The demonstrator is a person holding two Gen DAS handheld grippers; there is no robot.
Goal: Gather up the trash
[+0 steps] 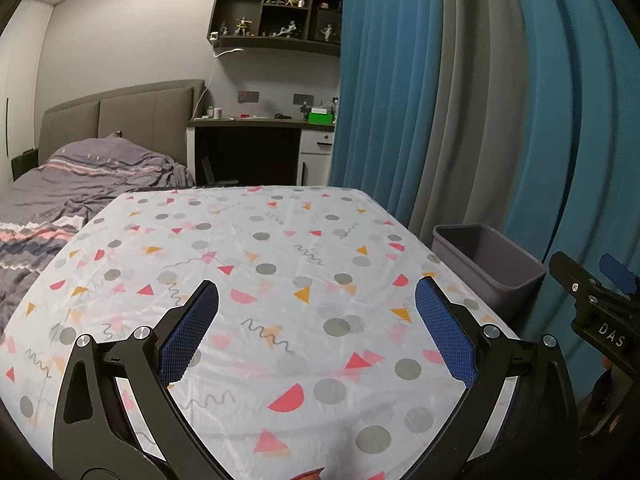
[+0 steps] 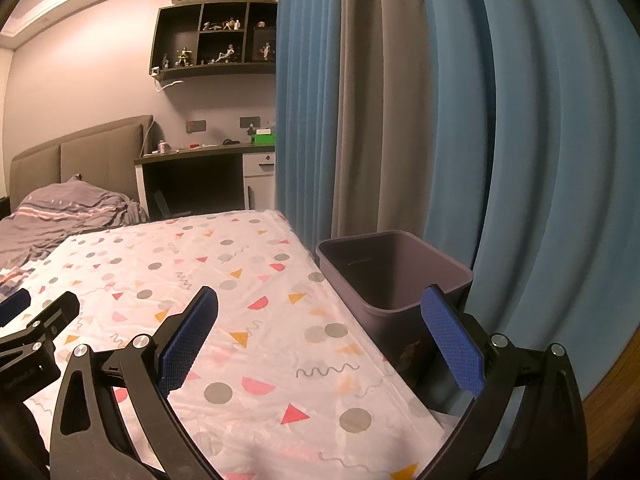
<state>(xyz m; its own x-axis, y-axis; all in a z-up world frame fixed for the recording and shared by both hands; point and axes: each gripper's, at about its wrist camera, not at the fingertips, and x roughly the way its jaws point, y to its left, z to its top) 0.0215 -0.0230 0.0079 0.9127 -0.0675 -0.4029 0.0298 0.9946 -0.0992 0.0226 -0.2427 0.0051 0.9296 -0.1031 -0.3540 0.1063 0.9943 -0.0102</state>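
The left gripper [image 1: 317,304], black-framed with blue textured pads, hangs over the surface with its jaws spread wide and nothing between them. The right gripper [image 2: 319,310], built the same, is likewise wide apart and empty, its right finger in front of the near wall of the bin.

Beneath both lies the surface [image 1: 280,240], covered in a white plastic cloth printed with grey dots, pink and orange triangles and squiggles. No wrapper, paper or other loose trash shows anywhere on it in either view; only a small reddish scrap peeks in at the bottom edge of the left view, too cut off to identify.

Just beside the surface's right edge, against the blue and grey pleated curtains [image 2: 400,120], stands the grey square plastic bin [image 2: 394,268]. Its inside looks dark and bare as far as the right view reaches, though the bottom is hidden.

Judging from this, either collecting has not begun or the trash lies out of view; nothing visible remains to pick up here.
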